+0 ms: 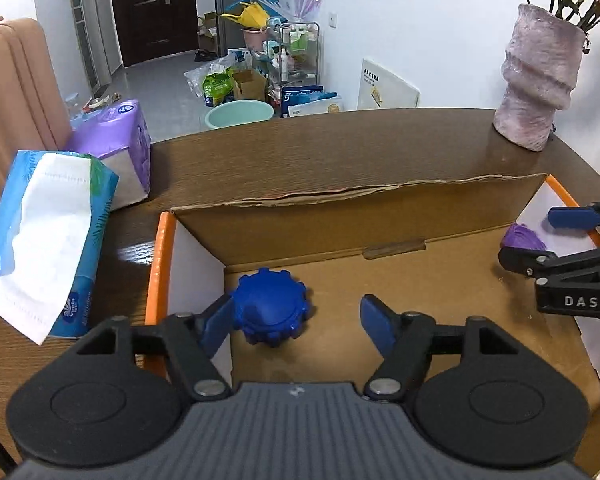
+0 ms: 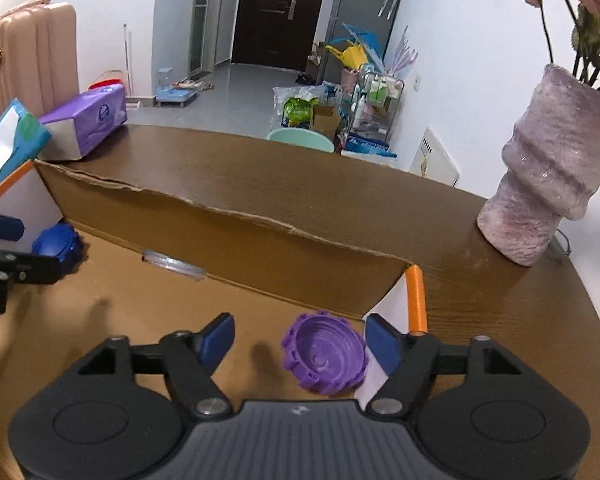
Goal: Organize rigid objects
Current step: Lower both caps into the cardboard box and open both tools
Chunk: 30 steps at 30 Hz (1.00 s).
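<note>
A blue ridged cap (image 1: 271, 307) lies on the floor of an open cardboard box (image 1: 380, 216), near its left wall. My left gripper (image 1: 298, 326) is open over the box, the cap close to its left finger. A purple ridged cap (image 2: 325, 353) lies hollow side up in the box's right corner. My right gripper (image 2: 298, 342) is open, the purple cap near its right finger. The right gripper also shows in the left wrist view (image 1: 540, 240), and the purple cap (image 1: 522, 237) behind it. The blue cap (image 2: 58, 245) and the left gripper (image 2: 8, 244) show in the right wrist view.
The box has orange-edged white side walls (image 1: 160, 264) and stands on a brown wooden table (image 1: 300, 160). Two tissue packs (image 1: 48, 240), (image 1: 120, 148) lie at the left. A pink vase (image 1: 538, 80) with flowers stands at the back right. A pink suitcase (image 2: 28, 60) stands beyond the table.
</note>
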Motion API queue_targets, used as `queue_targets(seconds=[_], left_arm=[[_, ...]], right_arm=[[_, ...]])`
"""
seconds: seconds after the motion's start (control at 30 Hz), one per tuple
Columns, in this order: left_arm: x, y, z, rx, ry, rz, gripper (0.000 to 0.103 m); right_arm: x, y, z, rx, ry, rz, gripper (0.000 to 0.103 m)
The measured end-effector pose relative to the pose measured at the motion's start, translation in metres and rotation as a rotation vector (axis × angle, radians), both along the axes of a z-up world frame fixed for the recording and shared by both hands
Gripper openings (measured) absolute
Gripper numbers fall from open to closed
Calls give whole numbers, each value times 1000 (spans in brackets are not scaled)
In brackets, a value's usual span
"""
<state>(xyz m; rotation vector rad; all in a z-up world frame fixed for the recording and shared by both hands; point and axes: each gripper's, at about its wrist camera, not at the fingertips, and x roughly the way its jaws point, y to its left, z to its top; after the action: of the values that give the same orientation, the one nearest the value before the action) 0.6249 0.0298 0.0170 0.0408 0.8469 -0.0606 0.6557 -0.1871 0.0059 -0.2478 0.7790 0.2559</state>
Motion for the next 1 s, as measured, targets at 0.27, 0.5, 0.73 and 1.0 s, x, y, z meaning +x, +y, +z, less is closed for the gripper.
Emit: queue_targets(seconds=[0.27, 0.5, 0.73, 1.0], left_arm=[[-2, -2, 0, -7, -7, -25, 85], [-22, 8, 18, -75, -28, 4, 87], [-56, 6, 55, -70, -64, 20, 89], [-138, 5, 86, -56, -151, 56, 94]], right_arm=[[3, -3, 1, 13, -7, 19, 81], [-17, -21, 24, 144, -26, -11, 82], [-49, -30, 58, 155, -63, -16, 83], [-123, -52, 88, 206, -131, -10, 89]])
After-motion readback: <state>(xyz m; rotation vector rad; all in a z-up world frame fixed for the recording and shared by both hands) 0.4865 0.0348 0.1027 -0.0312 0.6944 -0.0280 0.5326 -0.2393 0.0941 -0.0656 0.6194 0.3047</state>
